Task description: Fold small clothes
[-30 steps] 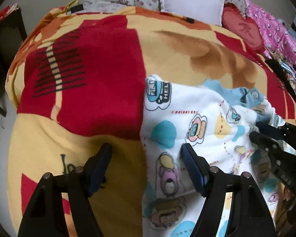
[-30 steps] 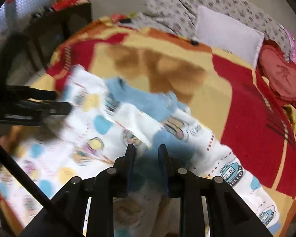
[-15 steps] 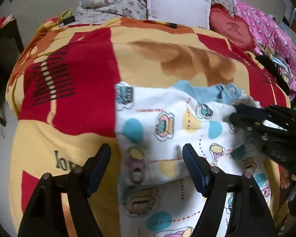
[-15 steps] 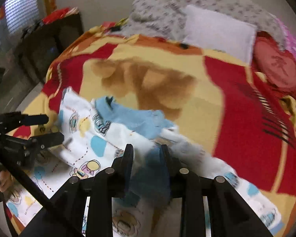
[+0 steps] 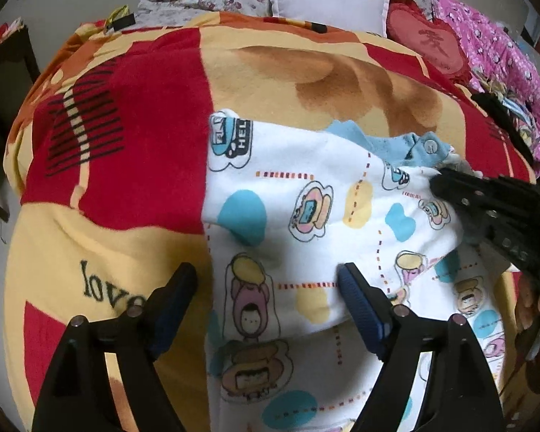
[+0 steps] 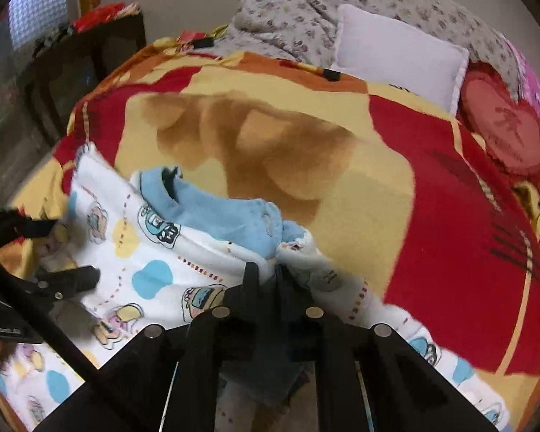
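- The left gripper (image 5: 266, 280) hovers over the garment's near left part, jaws opening with cloth below them but unpinched.
- The cartoon-print baby garment (image 5: 306, 194) lies on the red-and-yellow blanket (image 5: 133, 165), blue lining (image 6: 212, 212) showing at the far edge.
- The right gripper (image 6: 266, 273) is closing on a bunched fold near that lining.
- Likely step: a fold is starting; next, carry the pinched edge across evenly.
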Available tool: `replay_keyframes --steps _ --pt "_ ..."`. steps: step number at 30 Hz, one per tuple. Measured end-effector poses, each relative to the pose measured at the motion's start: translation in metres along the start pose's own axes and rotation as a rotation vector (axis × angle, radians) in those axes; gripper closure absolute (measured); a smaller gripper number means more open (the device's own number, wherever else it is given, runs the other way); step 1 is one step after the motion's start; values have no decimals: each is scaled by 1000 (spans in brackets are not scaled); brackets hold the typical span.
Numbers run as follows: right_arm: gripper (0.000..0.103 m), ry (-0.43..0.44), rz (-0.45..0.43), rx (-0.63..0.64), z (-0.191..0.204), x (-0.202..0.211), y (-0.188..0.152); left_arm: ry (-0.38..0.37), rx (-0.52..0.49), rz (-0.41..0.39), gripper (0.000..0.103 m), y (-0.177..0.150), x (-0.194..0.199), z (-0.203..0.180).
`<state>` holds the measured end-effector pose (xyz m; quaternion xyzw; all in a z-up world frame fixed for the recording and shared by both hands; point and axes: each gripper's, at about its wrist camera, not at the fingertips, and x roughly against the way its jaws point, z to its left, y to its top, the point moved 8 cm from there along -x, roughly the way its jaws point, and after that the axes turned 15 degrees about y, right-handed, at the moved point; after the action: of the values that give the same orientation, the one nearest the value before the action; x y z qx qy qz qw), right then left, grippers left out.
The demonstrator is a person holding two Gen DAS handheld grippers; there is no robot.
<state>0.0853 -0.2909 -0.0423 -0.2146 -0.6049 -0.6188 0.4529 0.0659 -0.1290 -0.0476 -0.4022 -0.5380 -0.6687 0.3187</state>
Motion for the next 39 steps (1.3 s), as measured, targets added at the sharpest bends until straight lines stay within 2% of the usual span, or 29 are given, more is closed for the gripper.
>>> replay_keyframes --steps 2,4,6,8,11,14,15,16,17,18,19,23,31,34,39 --pt "87 9 -21 -19 3 15 -1 6 1 -13 22 1 6 1" --pt "86 -25 -43 19 12 31 -6 26 -4 -28 22 2 10 2" --pt "86 -29 -36 19 17 37 -14 36 -3 -32 22 1 12 2" --pt "86 8 -31 -12 19 39 -26 36 4 -30 22 -2 15 0" --pt "86 -2 10 -55 11 25 -43 44 6 -30 22 -5 20 -4" --pt "85 17 -4 -96 7 28 -44 50 0 -46 22 -7 32 -8" --pt "79 20 -11 -105 8 33 -45 58 -7 -57 22 -8 38 -10" --pt "68 21 -26 -107 9 39 -45 61 -14 -64 22 -8 43 -12" --pt "62 23 -50 -115 10 50 -46 54 -20 -71 22 -9 49 -16" --pt "50 25 -64 -125 10 58 -50 40 -24 -76 22 -9 54 -20" --pt "44 30 -82 -144 9 67 -54 19 -27 -82 22 -10 62 -26" --pt "44 45 -132 -276 -10 107 -91 -65 -44 -97 15 -11 81 -60" --pt "43 2 -169 -425 -50 153 -146 -153 -136 -59 15 -10 78 -146" --pt "42 -4 -179 -484 -65 164 -162 -151 -151 -43 15 -7 69 -169" --pt "42 -88 -237 -577 -102 189 -184 -153 -167 -8 15 -10 55 -190"
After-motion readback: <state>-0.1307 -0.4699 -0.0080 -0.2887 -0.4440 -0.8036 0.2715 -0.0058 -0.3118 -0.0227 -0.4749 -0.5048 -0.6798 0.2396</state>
